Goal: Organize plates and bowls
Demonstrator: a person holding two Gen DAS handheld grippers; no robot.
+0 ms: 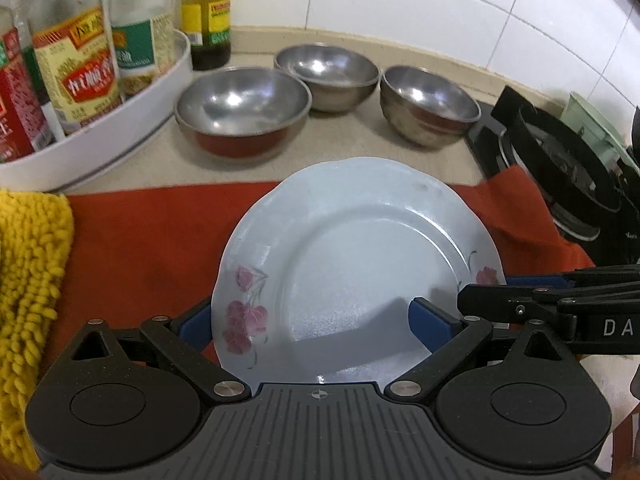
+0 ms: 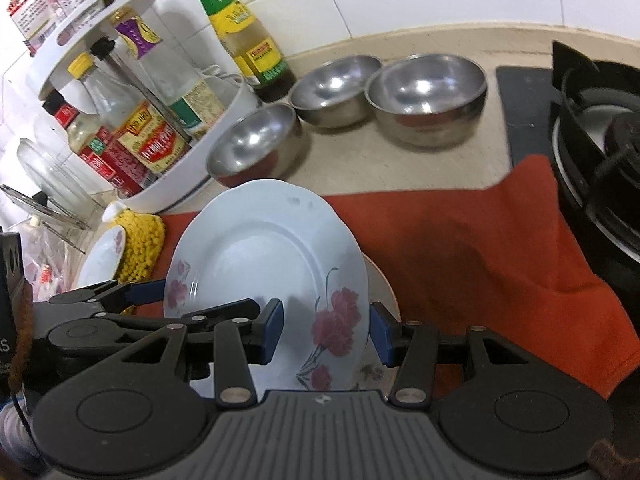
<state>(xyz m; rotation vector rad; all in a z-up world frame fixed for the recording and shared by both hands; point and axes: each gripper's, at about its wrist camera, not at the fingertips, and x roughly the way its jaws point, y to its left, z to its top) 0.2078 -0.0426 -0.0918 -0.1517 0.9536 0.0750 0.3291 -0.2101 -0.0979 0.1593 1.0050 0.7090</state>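
The left hand-held gripper (image 1: 316,320) is spread wide, its blue pads straddling the flowered plate (image 1: 356,264) without a visible clamp; the right hand-held gripper (image 2: 326,330) is likewise parted around the plate's right rim; the plate is seen above the red cloth (image 1: 152,240) on the surface (image 1: 360,148); three steel bowls (image 1: 244,110) are stood farther back, near the bottle rack (image 1: 120,120).

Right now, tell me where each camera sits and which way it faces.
Left wrist: on the left hand-held gripper, facing the tiled wall; its blue fingers straddle the floral plate, right hand-held gripper entering at the right.
Right wrist: on the right hand-held gripper, facing the wall; fingers straddle the plate's rim.
Shared: plate, three steel bowls, red cloth.
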